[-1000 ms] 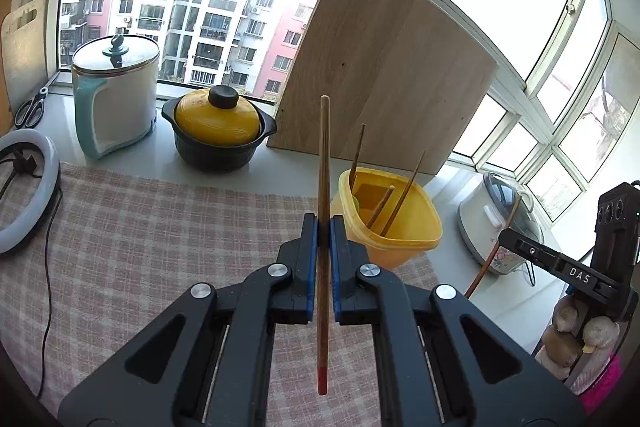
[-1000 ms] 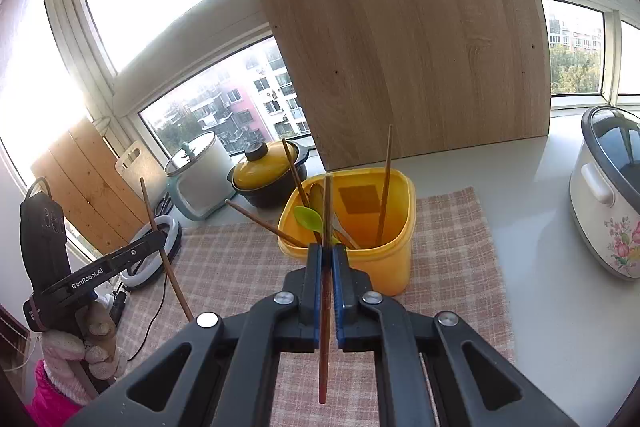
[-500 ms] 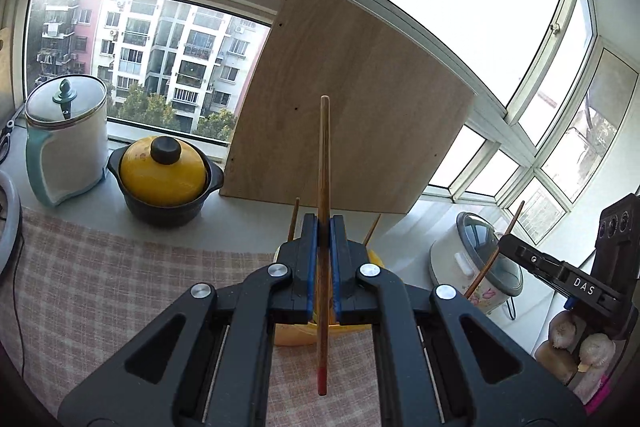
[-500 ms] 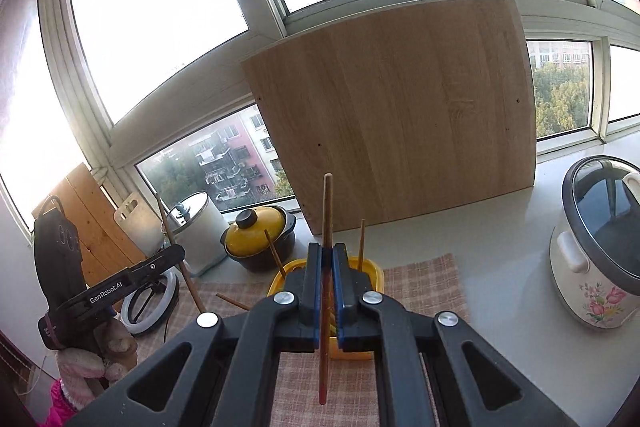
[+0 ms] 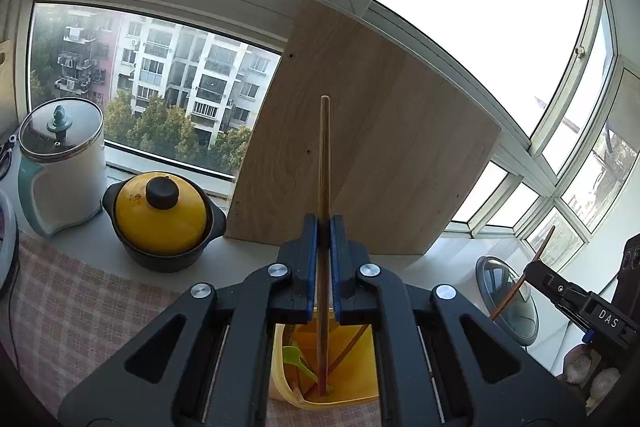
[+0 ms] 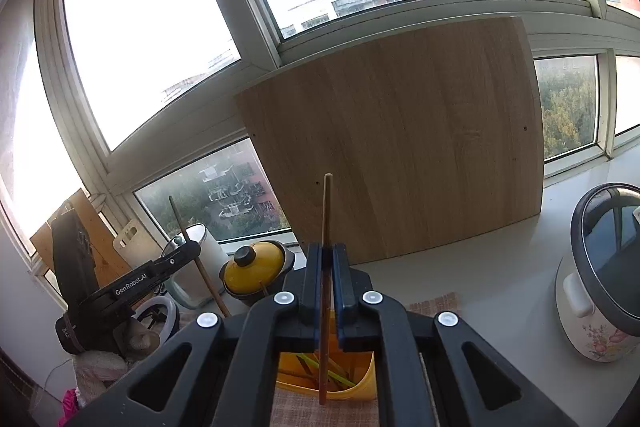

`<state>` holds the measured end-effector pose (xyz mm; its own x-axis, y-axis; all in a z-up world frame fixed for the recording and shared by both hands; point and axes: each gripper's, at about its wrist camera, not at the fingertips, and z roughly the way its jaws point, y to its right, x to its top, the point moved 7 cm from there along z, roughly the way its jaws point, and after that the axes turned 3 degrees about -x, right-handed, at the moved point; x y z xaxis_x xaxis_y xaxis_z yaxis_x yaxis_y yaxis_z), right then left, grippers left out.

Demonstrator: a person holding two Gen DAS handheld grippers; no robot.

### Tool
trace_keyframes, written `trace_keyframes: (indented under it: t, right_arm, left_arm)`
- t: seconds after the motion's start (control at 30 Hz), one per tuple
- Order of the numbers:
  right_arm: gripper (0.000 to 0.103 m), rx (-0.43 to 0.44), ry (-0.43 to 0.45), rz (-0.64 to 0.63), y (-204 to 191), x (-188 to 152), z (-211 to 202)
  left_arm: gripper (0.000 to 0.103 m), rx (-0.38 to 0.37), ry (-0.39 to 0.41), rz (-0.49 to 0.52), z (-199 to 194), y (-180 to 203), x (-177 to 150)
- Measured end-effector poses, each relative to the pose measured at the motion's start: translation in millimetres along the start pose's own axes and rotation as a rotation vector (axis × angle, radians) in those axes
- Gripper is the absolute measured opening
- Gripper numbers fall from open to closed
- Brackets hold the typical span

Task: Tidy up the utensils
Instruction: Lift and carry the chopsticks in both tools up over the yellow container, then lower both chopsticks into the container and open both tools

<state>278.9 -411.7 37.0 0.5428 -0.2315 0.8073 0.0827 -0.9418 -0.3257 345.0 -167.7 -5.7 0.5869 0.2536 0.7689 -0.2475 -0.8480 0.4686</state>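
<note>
My left gripper [image 5: 324, 227] is shut on a wooden chopstick [image 5: 323, 155] that stands upright between its blue pads. Its lower end hangs over the yellow tub [image 5: 352, 383], which shows below the jaws with a green spoon [image 5: 294, 357] and other sticks inside. My right gripper [image 6: 328, 255] is shut on a second upright chopstick [image 6: 326, 211]. The same yellow tub [image 6: 356, 383] lies under it. Each gripper appears in the other's view: the right gripper [image 5: 538, 273] at the right edge with its stick, the left gripper [image 6: 188, 253] at the left.
A large wooden board [image 5: 368, 155] leans against the window behind the tub. A yellow-lidded black pot [image 5: 162, 219] and a white kettle [image 5: 60, 171] stand at the left, a rice cooker [image 6: 600, 283] at the right. A checked cloth [image 5: 80, 311] covers the counter. Gloved hands [image 6: 132, 343] hold the tools.
Both grippers rose and came over the yellow tub, which slid from ahead of the jaws to beneath them. Both chopsticks stayed clamped.
</note>
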Motion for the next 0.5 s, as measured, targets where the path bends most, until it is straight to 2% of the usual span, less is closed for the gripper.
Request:
trace_keyframes:
  t: [0.17, 0.5]
  right_arm:
    - [0.002, -0.015, 0.005, 0.008, 5.3, 2.8, 17.0]
    - [0.002, -0.031, -0.038, 0.02, 15.3, -15.5, 44.3]
  left_arm:
    - [0.004, 0.022, -0.003, 0.001, 11.4, -5.1, -2.2]
    - [0.004, 0.042, -0.041, 0.044, 23.9, -5.9, -17.3]
